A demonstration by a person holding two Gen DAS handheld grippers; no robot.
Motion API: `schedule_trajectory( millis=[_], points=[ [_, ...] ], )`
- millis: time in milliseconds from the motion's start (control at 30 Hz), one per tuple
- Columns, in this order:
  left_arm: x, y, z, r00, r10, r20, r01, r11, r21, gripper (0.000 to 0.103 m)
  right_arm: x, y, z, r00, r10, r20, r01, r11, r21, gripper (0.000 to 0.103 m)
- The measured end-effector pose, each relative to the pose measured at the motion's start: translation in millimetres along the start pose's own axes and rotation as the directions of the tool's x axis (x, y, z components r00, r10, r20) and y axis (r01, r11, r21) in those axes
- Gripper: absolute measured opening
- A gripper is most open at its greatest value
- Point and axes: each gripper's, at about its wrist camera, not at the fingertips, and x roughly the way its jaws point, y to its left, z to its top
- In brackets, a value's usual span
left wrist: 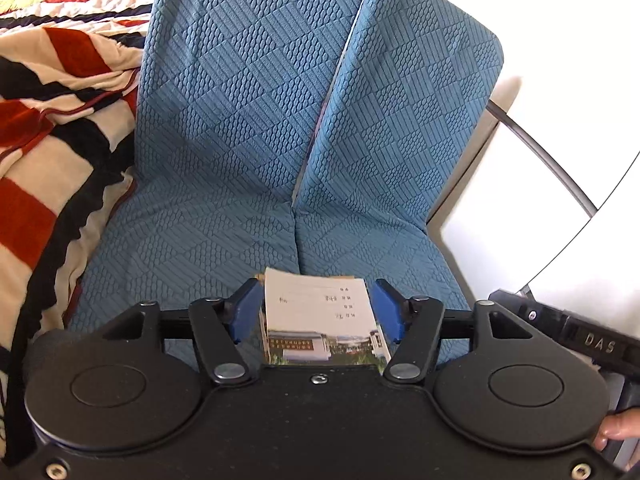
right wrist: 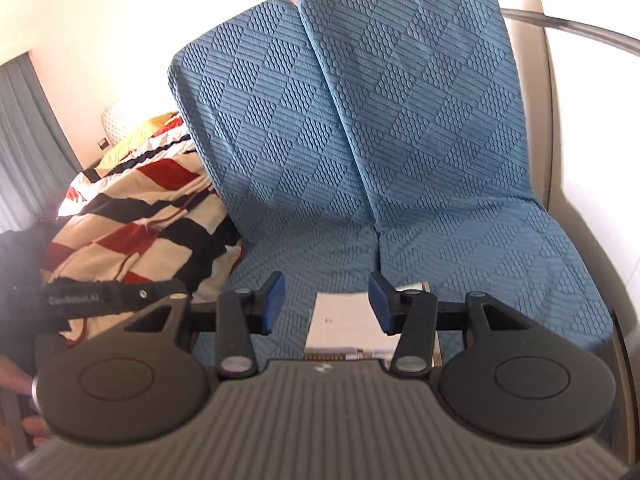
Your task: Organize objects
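Stack of booklets (left wrist: 320, 316) sits at the lower centre of the left wrist view, lying flat on the front edge of the blue textured sofa seat (left wrist: 224, 236), approx. on the seam between the two cushions. Top booklet has a white cover w/ small print and a building photo at its near end. Left gripper (left wrist: 316, 312) straddles the stack: blue pads stand either side of it w/ a visible gap, jaws roughly half open, nothing clamped, so the stack looks set down, not carried. In the right wrist view the same booklets (right wrist: 348, 320) show at lower centre, mostly under the right-hand blue pad; right gripper (right wrist: 326, 304) is also partly open and empty, w/ bare sofa fabric (right wrist: 480, 240) between its pads on the left side. Striped red/black/cream blanket (left wrist: 52, 128) is bunched at the left of frame, against the seat, well apart from the booklets. Back cushions (right wrist: 360, 120) lean upright behind. Judgement: seat front works as a tidy drop spot, flat and clear of the blanket; placement step seems about done, both grippers free for the next item.
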Motion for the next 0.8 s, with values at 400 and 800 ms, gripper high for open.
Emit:
schedule_trajectory(
  millis=[400, 800],
  points=[
    [-1, -7, -40, 0.999, 0.015, -0.049, -0.014, 1.0, 0.01, 0.097, -2, 4, -37, 0.994, -0.102, -0.049, 0.1, 0.994, -0.047, 0.06],
    [7, 3, -41, 0.996, 0.058, -0.061, -0.06, 0.998, -0.028, 0.102, 11, -5, -45, 0.984, -0.139, -0.112, 0.136, 0.99, -0.034, 0.089]
  ],
)
